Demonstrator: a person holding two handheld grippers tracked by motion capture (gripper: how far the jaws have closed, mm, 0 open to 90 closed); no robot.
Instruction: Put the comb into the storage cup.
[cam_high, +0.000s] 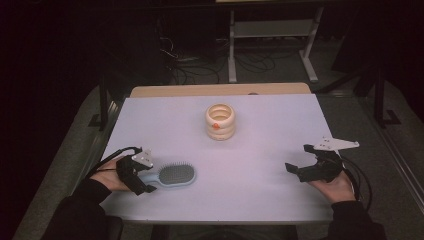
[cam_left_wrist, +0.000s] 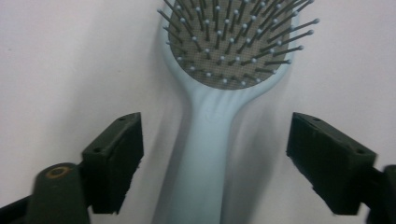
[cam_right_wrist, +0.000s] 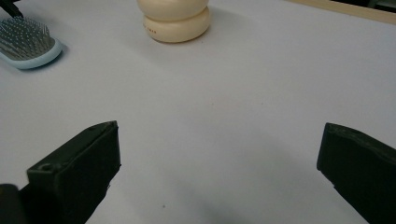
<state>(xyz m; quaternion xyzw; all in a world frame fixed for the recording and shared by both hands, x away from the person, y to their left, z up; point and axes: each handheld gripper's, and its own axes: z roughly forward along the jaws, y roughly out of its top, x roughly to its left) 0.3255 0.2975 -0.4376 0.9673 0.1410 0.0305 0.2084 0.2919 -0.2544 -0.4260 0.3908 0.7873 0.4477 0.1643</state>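
Ring stack (cam_high: 220, 121) well beyond hairbrush (cam_high: 172, 176)

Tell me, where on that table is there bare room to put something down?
The widest bare stretch lies between the hairbrush and the right gripper, in front of the cream ringed holder. Both far corners of the table beside the holder are free. The near left is crowded: the left gripper straddles the brush handle.

- A cream stack of rings (cam_high: 220, 121), holding a small orange ball (cam_high: 216, 126), is standing upright at mid-bench.
- The pale lilac bench (cam_high: 260, 165) is carrying it.
- A white-framed table (cam_high: 272, 30) and cables (cam_high: 200, 70) are lying behind on the dark floor.
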